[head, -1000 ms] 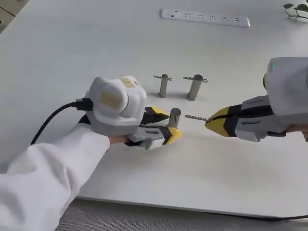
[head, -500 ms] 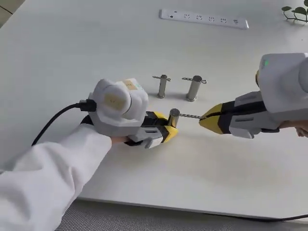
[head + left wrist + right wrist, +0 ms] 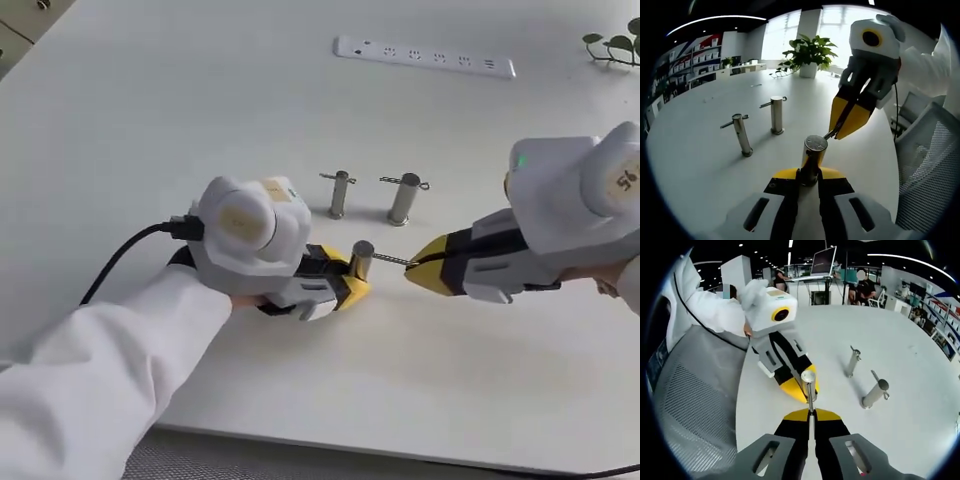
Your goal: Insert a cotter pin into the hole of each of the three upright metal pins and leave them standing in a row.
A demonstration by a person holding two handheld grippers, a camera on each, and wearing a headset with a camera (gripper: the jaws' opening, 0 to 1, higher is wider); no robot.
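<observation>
Worktop (image 3: 200,120) is white, with a power strip (image 3: 425,56) and plant (image 3: 615,20) at its far edge. Left hand-held gripper (image 3: 350,280) clamps the near pin (image 3: 361,262) upright; right hand-held gripper (image 3: 412,268) pinches a cotter pin (image 3: 392,259) at its head. Two fitted pins (image 3: 339,193) (image 3: 404,198) stand behind.

We see a white bench (image 3: 200,120) with a plain, smooth top. Three metal pins stand upright on it. The left far pin (image 3: 340,194) and the right far pin (image 3: 404,198) are side by side, each with a cotter pin (image 3: 418,183) through its top. The near pin (image 3: 361,263) stands in front of them. A white power strip (image 3: 425,56) lies flat at the far side. A black cable (image 3: 125,262) lies on the left part.
</observation>
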